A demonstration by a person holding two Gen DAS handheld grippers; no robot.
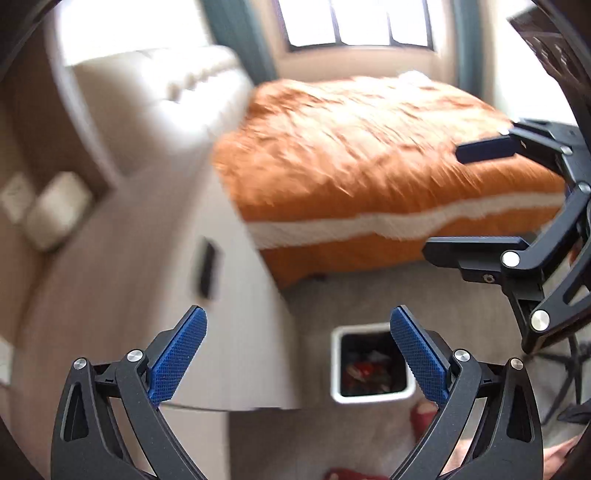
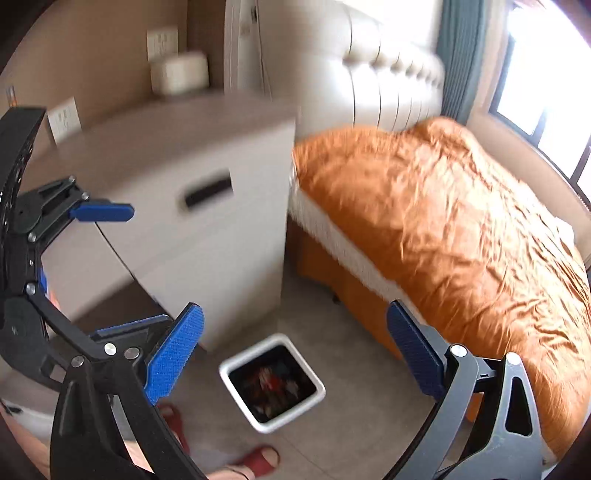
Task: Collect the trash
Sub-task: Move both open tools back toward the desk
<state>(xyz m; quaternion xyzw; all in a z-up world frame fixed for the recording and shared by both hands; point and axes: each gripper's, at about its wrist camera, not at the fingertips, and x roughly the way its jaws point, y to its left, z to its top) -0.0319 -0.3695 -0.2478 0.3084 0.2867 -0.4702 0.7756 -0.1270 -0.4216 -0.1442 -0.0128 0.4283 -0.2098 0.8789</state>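
Observation:
A white square trash bin (image 1: 371,363) (image 2: 272,382) stands on the floor beside the cabinet, with red and dark trash inside. My left gripper (image 1: 297,319) is open and empty, held high above the bin. My right gripper (image 2: 295,315) is also open and empty, above the bin too. The right gripper (image 1: 458,197) shows at the right edge of the left wrist view. The left gripper (image 2: 114,269) shows at the left edge of the right wrist view. Both views are blurred by motion.
A white cabinet (image 2: 207,221) with a dark handle slot stands left of the bin. A bed with an orange cover (image 2: 443,240) (image 1: 369,158) lies to the right. A person's foot in a red slipper (image 2: 258,459) is near the bin. A window (image 1: 354,22) is behind.

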